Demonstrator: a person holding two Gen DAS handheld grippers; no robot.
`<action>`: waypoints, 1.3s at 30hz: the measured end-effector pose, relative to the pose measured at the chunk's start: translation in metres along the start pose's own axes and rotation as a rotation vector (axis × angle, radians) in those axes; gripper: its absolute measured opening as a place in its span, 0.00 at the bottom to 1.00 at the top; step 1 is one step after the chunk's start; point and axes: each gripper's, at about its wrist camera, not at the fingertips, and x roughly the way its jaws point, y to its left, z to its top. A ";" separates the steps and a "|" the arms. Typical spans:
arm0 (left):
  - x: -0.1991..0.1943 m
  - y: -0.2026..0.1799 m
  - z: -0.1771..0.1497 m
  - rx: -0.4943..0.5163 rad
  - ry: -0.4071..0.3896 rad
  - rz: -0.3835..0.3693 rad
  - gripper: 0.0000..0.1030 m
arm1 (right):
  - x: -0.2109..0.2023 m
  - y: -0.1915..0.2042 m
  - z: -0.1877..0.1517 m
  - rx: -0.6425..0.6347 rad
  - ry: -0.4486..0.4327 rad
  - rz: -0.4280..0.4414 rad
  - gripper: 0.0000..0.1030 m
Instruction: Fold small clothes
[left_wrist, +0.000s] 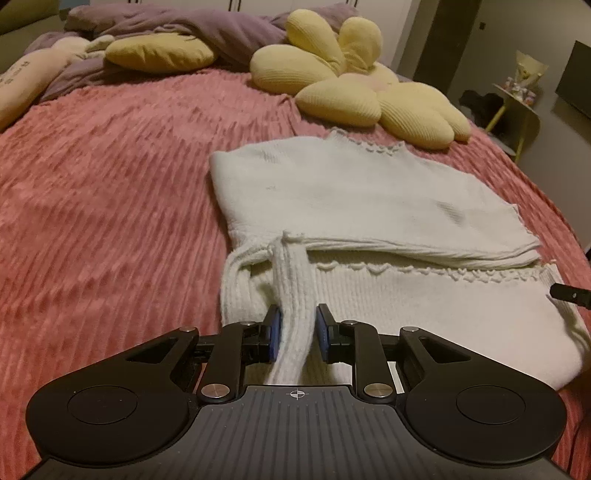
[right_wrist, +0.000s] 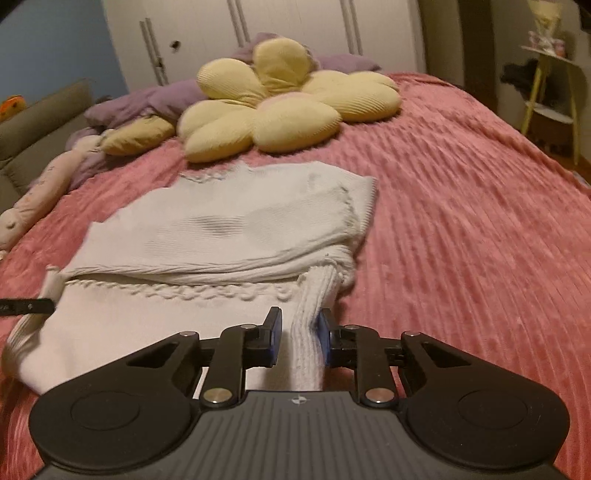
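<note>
A ribbed strap of the white knit garment (left_wrist: 369, 206) is pinched by each narrowly parted hand-held gripper: left (left_wrist: 297, 334), right (right_wrist: 298, 338); the strap ends are hidden beneath them.

One white sweater (left_wrist: 354, 199); two grippers (left_wrist: 297, 332); one flower cushion (right_wrist: 273, 103).

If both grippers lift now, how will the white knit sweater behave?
Probably floppy: the white knit sweater lies folded in soft layers on the pink bedspread, so the body should sag between the left gripper and right gripper. The ribbed strips between the fingers may stretch first. The plush bedspread likely drags it; slipping seems unlikely.
</note>
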 end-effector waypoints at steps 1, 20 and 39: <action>0.002 -0.001 0.000 -0.002 0.003 -0.004 0.24 | 0.002 -0.002 0.000 0.014 0.002 0.012 0.21; -0.051 -0.010 0.065 0.043 -0.238 -0.006 0.10 | -0.034 0.022 0.042 -0.121 -0.205 -0.006 0.06; 0.053 0.006 0.065 -0.037 -0.095 0.024 0.41 | 0.073 0.002 0.062 -0.049 -0.031 -0.052 0.21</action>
